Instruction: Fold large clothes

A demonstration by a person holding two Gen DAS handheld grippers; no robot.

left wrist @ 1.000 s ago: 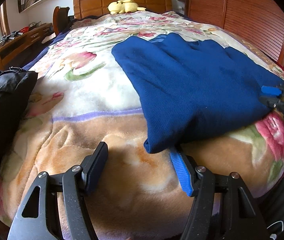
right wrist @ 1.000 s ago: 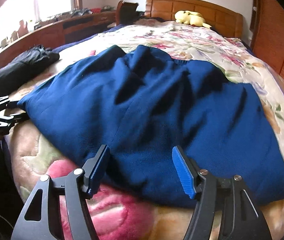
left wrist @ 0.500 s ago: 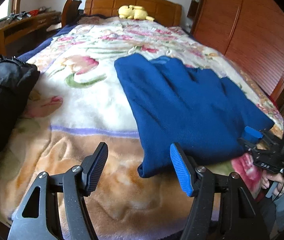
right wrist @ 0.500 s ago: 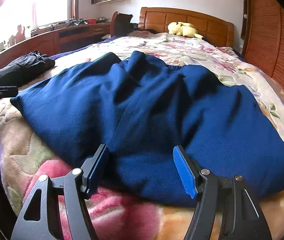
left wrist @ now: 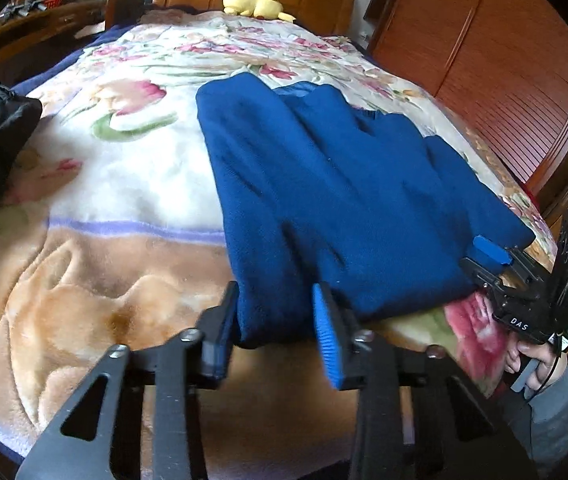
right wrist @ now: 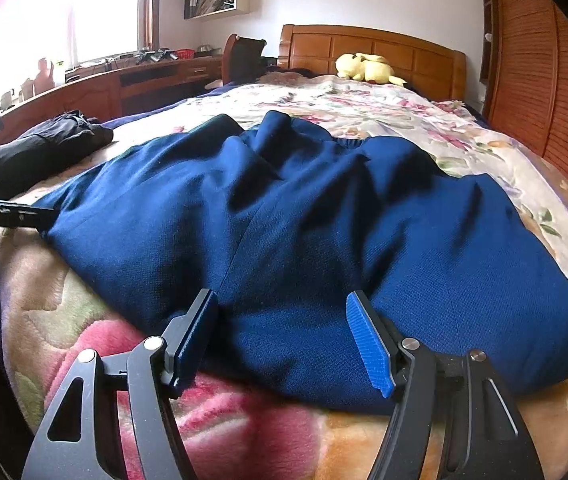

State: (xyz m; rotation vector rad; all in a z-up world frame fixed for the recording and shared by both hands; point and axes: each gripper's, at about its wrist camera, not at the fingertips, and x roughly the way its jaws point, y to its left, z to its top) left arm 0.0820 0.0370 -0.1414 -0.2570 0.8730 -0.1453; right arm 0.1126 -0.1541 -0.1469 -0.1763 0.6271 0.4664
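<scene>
On a bed (left wrist: 96, 208) spread with a floral blanket (right wrist: 367, 108), a dark blue garment (left wrist: 331, 184) lies partly folded across the near half, its lower edge reaching the foot of the mattress. At the garment's near left corner, the left claw (left wrist: 276, 320) has just been closing its jaws, and the corner of blue cloth now sits pinched between the two pads. Seen from the left wrist, the right claw (left wrist: 495, 268) rests at the garment's near right edge, held by a hand (left wrist: 531, 356) in a grey sleeve (left wrist: 555, 408). From its own camera the right claw (right wrist: 284, 336) stands wide open, both fingers (right wrist: 367, 344) lying on top of the cloth at the hem with a broad stretch of blue fabric between them and nothing gripped. Beside the garment, toward the bed's left edge, a heap of black clothing (right wrist: 52, 144) lies on the blanket. At the far end a yellow plush toy (right wrist: 363, 68) rests against the wooden headboard (right wrist: 395, 48). A slatted wooden wardrobe (left wrist: 495, 60) lines the right side.
</scene>
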